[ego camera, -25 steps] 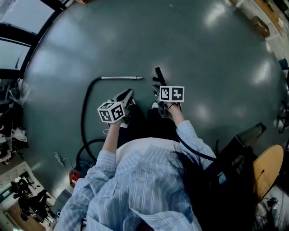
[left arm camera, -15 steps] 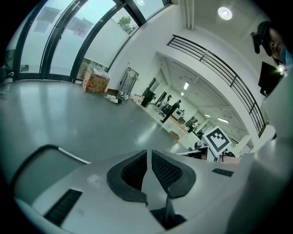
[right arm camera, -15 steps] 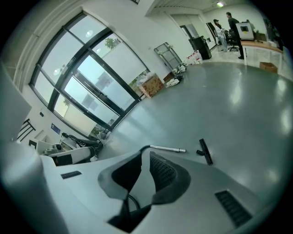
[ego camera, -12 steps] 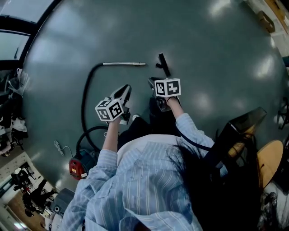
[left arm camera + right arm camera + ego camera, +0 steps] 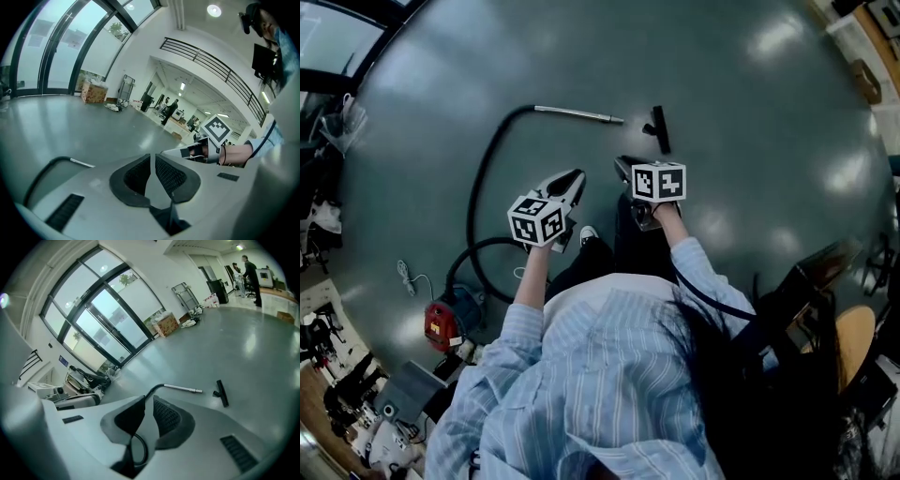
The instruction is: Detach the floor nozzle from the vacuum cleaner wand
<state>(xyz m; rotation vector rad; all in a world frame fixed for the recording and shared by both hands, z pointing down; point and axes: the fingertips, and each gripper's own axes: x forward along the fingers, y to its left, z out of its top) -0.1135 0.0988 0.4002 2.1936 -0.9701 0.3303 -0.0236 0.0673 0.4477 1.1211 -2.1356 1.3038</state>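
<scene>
Two pieces lie on the floor [image 5: 750,206] where there would be one if the job were not done: the floor nozzle [image 5: 657,128] and the wand [image 5: 579,114]. Seen from my head, the little black nozzle sits at about 12 o'clock from my right hand-held gripper [image 5: 626,171]. The shiny wand lies flat at about 11 o'clock. The nozzle is at 3 o'clock from the wand's free tip, near it but not touching, with a strip of bare floor between them. From the wand's other end the black hose [image 5: 480,192] bends round toward 7 o'clock, down to the red vacuum cleaner [image 5: 441,323] beside my left arm. My left hand-held gripper [image 5: 572,180] is almost closed, with just a thin crack between its jaws, and it holds nothing. My right one is much the same, with a slightly wider crack, and it holds nothing either. Both are up in the air in front of me, well apart from the nozzle and the wand. So I think the pulling apart is done, because the nozzle is off and lies by itself. I can see nothing left to do on this job, other than maybe leaving the two pieces where they lie.
</scene>
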